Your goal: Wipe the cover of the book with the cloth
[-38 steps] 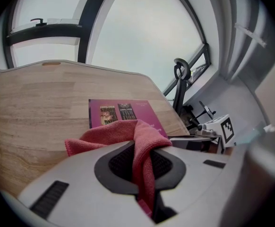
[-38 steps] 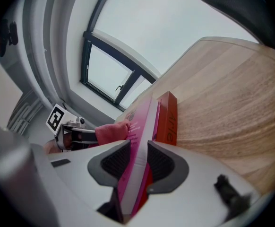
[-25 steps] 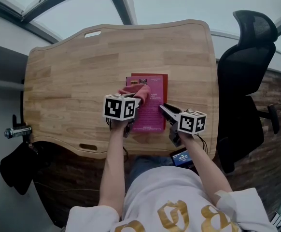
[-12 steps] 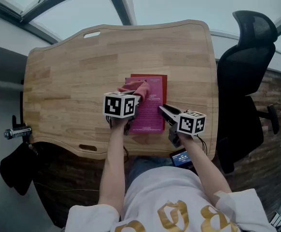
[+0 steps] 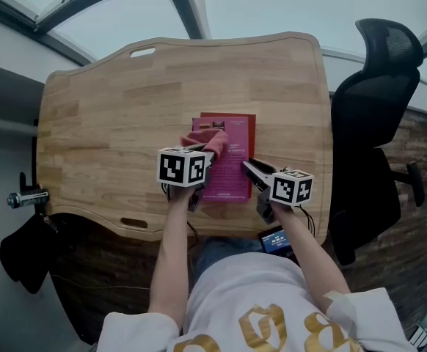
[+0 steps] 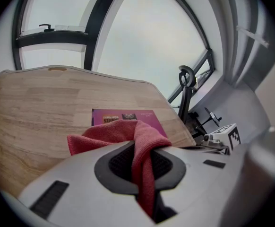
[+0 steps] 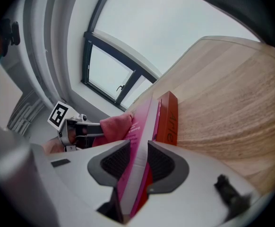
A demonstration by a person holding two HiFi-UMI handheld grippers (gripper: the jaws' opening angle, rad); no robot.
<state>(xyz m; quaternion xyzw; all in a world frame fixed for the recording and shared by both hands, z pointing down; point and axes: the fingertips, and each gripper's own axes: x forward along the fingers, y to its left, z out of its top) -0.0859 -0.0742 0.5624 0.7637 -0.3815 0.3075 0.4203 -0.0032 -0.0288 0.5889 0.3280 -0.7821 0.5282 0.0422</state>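
Our L gripper (image 6: 144, 162) clamps limp cloth (image 6: 118, 136) at 10 o'clock on book (image 5: 232, 163); R gripper (image 7: 138, 162) pinches its prob. stiff 4 o'clock edge.

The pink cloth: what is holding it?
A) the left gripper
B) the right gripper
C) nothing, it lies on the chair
A: the left gripper pinches the cloth between its jaws, while the right gripper clamps the book by its edge.
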